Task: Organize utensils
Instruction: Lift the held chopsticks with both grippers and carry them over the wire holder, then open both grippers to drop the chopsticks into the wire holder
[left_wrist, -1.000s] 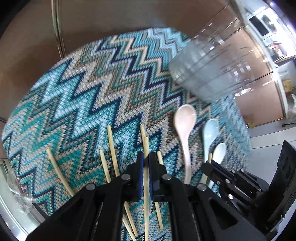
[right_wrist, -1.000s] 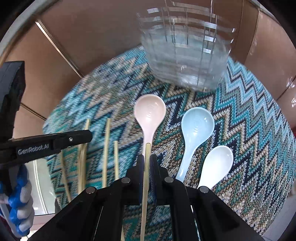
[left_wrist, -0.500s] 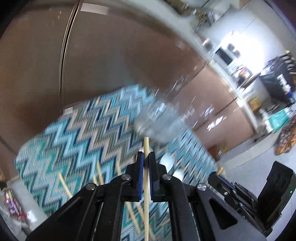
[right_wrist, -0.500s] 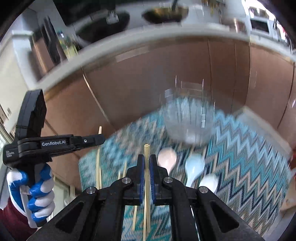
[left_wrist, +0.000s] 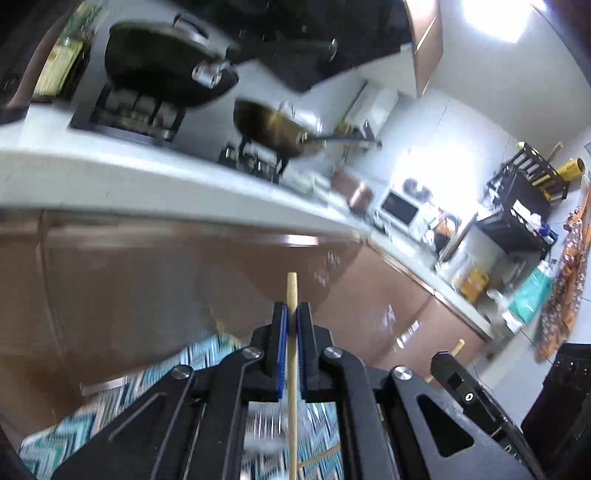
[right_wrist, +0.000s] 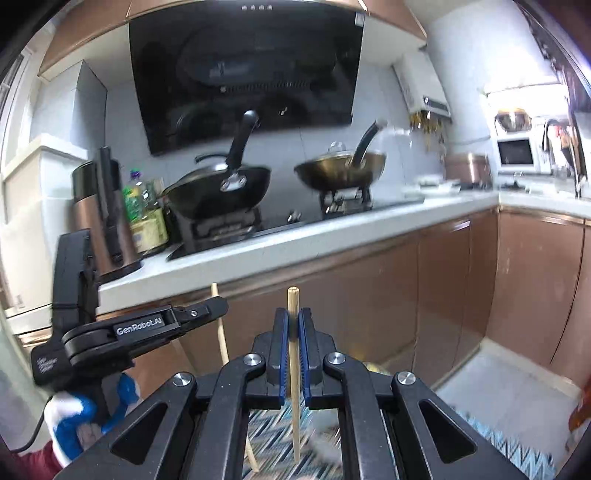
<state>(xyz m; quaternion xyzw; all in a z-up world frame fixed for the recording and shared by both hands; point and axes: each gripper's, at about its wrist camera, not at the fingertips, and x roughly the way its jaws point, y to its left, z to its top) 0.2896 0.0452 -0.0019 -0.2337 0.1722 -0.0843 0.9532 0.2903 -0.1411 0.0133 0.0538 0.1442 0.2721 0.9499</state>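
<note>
Both grippers have swung up off the zigzag mat (left_wrist: 110, 417) in the last second, so your cameras now look across at the kitchen counter (right_wrist: 332, 236) instead of down at the utensils. Your left gripper (left_wrist: 292, 314) is clamped on one wooden chopstick (left_wrist: 292, 291), whose tip stands just past the blue pads. Your right gripper (right_wrist: 293, 321) pinches a second chopstick (right_wrist: 293, 299) the same way. A second ago both sticks were gripped low over the mat among the others. Now each hangs clear of it, with its long end trailing down between the fingers.

For the task, that reads as two chopsticks picked cleanly and ready to carry. The likely next step is to bring them over the clear glass container and drop them in.

That container sat at the far side of the mat a second ago. It is now hidden under the gripper bodies or lost in blur, so you cannot tell from here what is in it. Earlier it looked empty.

On the stove, the black wok (right_wrist: 218, 192) and the brass-coloured wok (right_wrist: 340, 170) each hold a dark-handled utensil, by the right wrist view.

Of the remaining chopsticks, only one shows, a thin stick (left_wrist: 317, 458) on the mat. The three spoons are out of sight.
</note>
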